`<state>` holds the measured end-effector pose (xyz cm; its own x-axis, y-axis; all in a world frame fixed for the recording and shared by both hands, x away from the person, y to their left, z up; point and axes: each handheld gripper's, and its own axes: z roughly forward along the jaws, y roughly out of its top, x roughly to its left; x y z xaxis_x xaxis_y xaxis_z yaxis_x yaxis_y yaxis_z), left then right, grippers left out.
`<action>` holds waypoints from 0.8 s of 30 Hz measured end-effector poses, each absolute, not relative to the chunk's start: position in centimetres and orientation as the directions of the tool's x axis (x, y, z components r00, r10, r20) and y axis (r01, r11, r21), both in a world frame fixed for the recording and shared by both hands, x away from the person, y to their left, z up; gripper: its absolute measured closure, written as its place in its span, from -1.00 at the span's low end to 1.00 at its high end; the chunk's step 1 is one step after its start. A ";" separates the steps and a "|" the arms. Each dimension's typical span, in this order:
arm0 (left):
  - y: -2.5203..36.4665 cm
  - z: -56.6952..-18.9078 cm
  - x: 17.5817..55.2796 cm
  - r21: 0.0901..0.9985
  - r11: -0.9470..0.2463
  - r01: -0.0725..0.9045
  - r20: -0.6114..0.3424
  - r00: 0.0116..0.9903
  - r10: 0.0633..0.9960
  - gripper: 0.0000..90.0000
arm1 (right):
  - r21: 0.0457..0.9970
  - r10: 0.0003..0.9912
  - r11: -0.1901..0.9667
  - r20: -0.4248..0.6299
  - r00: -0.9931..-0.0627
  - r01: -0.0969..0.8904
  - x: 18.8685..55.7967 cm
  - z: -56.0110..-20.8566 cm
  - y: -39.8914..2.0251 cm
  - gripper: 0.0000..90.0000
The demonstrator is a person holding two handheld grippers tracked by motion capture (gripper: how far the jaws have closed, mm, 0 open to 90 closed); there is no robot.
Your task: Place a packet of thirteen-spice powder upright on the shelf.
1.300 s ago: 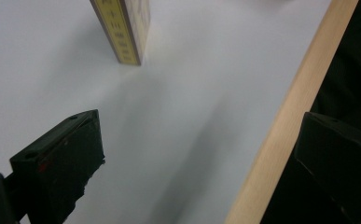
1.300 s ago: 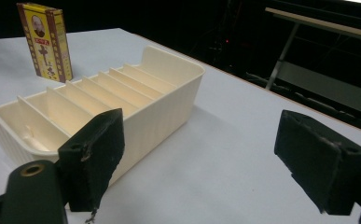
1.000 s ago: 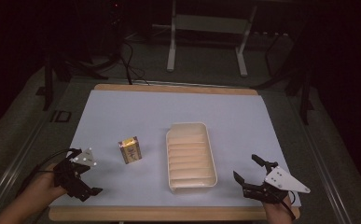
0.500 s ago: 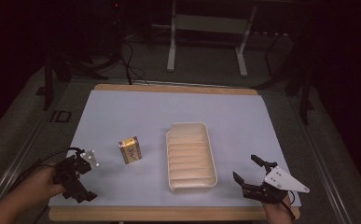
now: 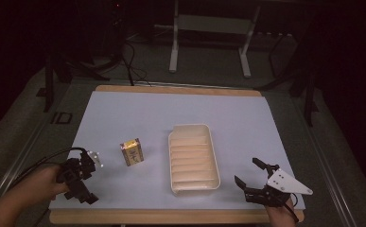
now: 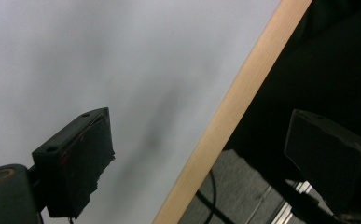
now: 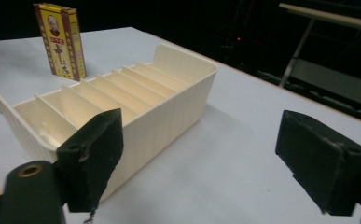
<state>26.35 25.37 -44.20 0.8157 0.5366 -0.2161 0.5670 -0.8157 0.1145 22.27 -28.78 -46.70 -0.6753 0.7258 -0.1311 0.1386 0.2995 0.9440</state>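
Note:
A yellow box (image 5: 132,152) with red print stands upright on the white table (image 5: 180,113), left of a cream ribbed tray (image 5: 193,158). My left gripper (image 5: 81,182) is held low near the table's front left corner, apart from the box. Its own view looks over the wooden table edge (image 6: 234,107), and my left gripper (image 6: 206,158) is open; its jaws have just been closing a little with nothing between them. My right gripper (image 5: 247,171) rests open at the front right, just beside the tray. In its view my right gripper (image 7: 201,163) faces the tray (image 7: 122,102) with the box (image 7: 61,39) behind.
The tray's slots hold nothing. Cables (image 5: 39,163) trail from the left gripper over the table's left side. A metal stand (image 5: 209,28) sits on the dark floor beyond the far edge. Bare white surface lies behind the box and tray.
The left gripper has turned in the hand and shifted slightly, so its grey plate shows less. The right gripper, box and tray have stayed put.

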 end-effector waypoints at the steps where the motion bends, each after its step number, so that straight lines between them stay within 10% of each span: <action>1: 25.4 -44.2 26.4 0.112 -0.819 0.562 -0.208 0.819 0.534 -0.82 | 0.943 0.722 0.301 -0.128 -0.680 0.141 22.2 -46.8 -28.7 -0.68; 24: 25.0 -41.8 28.6 0.129 -0.819 0.559 -0.182 0.825 0.535 -0.98 | 0.944 0.720 0.298 -0.126 -0.682 0.140 22.2 -46.8 -28.7 -0.68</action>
<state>28.62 25.03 -41.76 0.8252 0.5348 -0.1817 0.5592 -0.8190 0.1285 22.20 -28.68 -46.83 -0.6822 0.7202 -0.1262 0.1403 0.2984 0.9441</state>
